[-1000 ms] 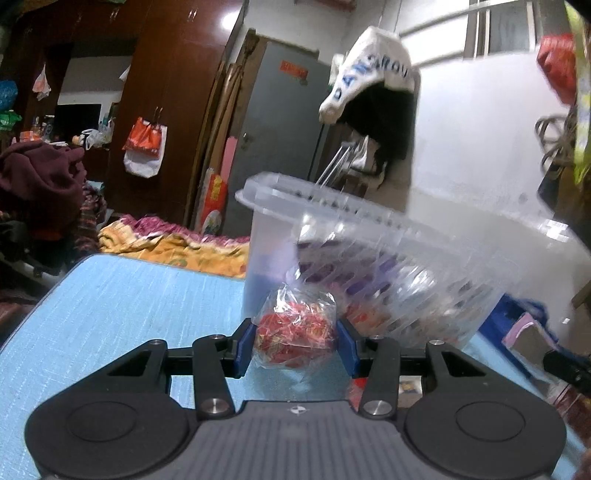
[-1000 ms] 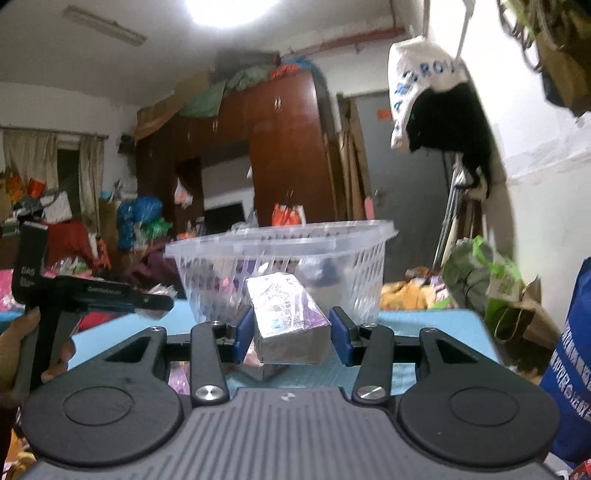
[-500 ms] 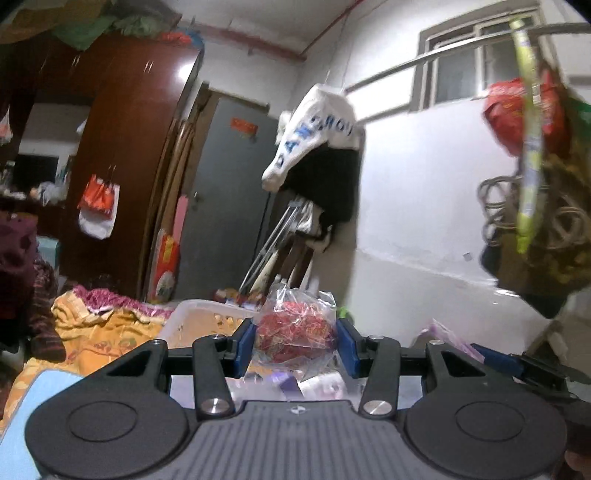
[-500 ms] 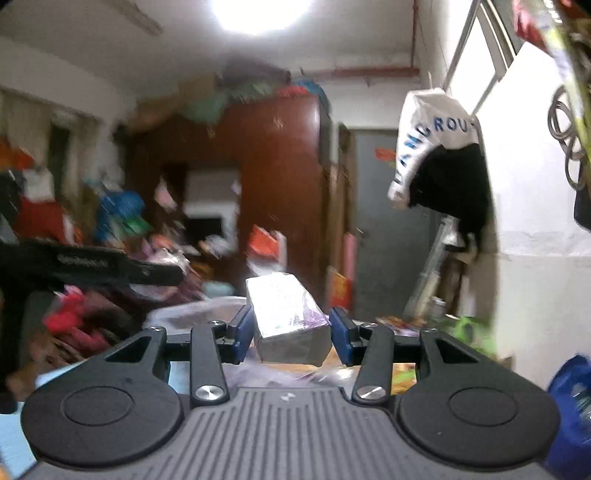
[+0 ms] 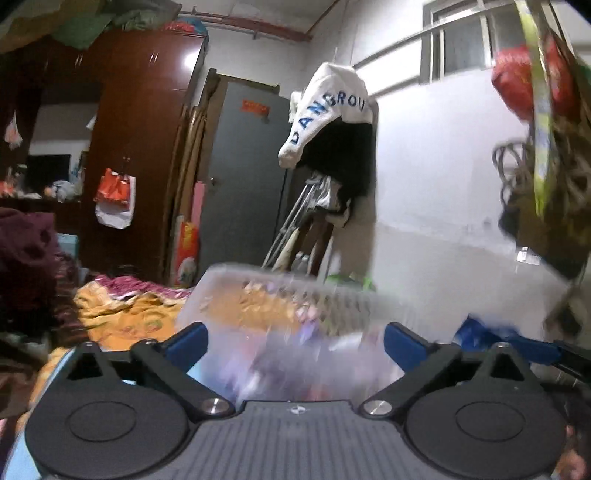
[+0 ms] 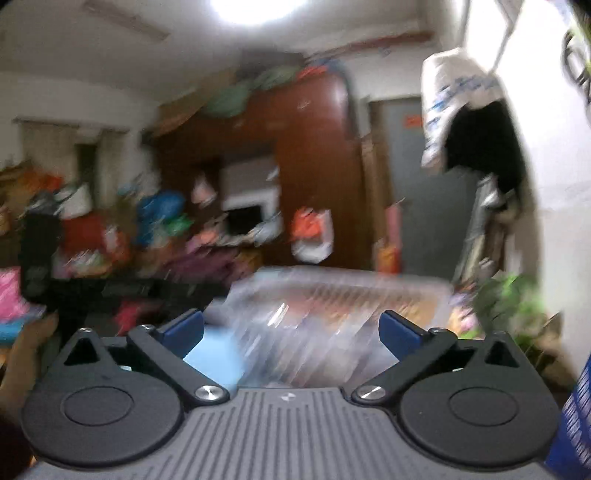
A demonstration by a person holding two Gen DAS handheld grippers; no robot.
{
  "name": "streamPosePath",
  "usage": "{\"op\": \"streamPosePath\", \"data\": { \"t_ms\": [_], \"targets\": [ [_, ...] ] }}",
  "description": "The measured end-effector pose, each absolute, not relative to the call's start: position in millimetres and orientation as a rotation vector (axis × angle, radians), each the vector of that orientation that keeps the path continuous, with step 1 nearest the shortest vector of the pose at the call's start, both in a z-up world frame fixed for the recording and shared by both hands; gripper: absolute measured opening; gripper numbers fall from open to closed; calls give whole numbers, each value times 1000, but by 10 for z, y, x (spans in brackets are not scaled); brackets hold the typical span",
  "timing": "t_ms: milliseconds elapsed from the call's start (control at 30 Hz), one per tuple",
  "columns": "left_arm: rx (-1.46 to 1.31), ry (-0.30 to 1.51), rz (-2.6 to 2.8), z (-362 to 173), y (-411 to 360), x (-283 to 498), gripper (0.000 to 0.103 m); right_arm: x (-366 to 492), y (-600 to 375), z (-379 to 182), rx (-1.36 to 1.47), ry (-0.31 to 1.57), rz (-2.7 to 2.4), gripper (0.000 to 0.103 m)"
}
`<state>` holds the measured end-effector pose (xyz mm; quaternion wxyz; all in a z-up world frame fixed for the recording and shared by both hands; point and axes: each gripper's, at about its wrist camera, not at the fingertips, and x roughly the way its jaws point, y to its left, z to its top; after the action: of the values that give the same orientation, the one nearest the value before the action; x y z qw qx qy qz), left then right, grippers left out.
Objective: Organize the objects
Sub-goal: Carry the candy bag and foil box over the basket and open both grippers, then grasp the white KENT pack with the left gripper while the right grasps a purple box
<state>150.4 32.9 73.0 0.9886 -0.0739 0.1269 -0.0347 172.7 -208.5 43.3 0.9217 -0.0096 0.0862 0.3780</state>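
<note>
Cluttered bedroom in your left wrist view: brown wardrobe [image 5: 144, 147], grey door [image 5: 240, 184], white cloth with blue letters [image 5: 325, 110] hanging on the wall, orange bedding [image 5: 122, 314] on the left. Your left gripper [image 5: 293, 338] has just been opening, jaws spread wide, nothing between the pads. Clear plastic basket [image 5: 295, 295] sits right ahead and below the fingers, blurred; bits of packets show inside but you can't tell which. Right wrist view, heavy blur: same wardrobe [image 6: 314, 166] and door [image 6: 406, 184], ceiling light [image 6: 258, 7] on top. Your right gripper [image 6: 291, 330] has also just been opening, jaws wide and empty, basket [image 6: 332, 295] just in front of them on the blue table [image 6: 210, 358]. Left gripper [image 6: 122, 291] and your hand [image 6: 29, 343] show at the left edge.
</note>
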Motion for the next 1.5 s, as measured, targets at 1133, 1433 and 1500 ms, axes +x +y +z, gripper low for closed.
{"op": "streamPosePath", "data": {
  "t_ms": [1133, 1433, 1500],
  "targets": [
    [-75, 477, -125, 78, -116, 1782, 63, 1941, -2361, -205, -63, 335, 797, 45],
    [-58, 537, -121, 50, -132, 1849, 64, 2010, -2439, -223, -11, 346, 832, 45],
    [-70, 536, -118, 47, -113, 1858, 65, 2011, -2440, -225, -9, 348, 835, 45]
  ]
}}
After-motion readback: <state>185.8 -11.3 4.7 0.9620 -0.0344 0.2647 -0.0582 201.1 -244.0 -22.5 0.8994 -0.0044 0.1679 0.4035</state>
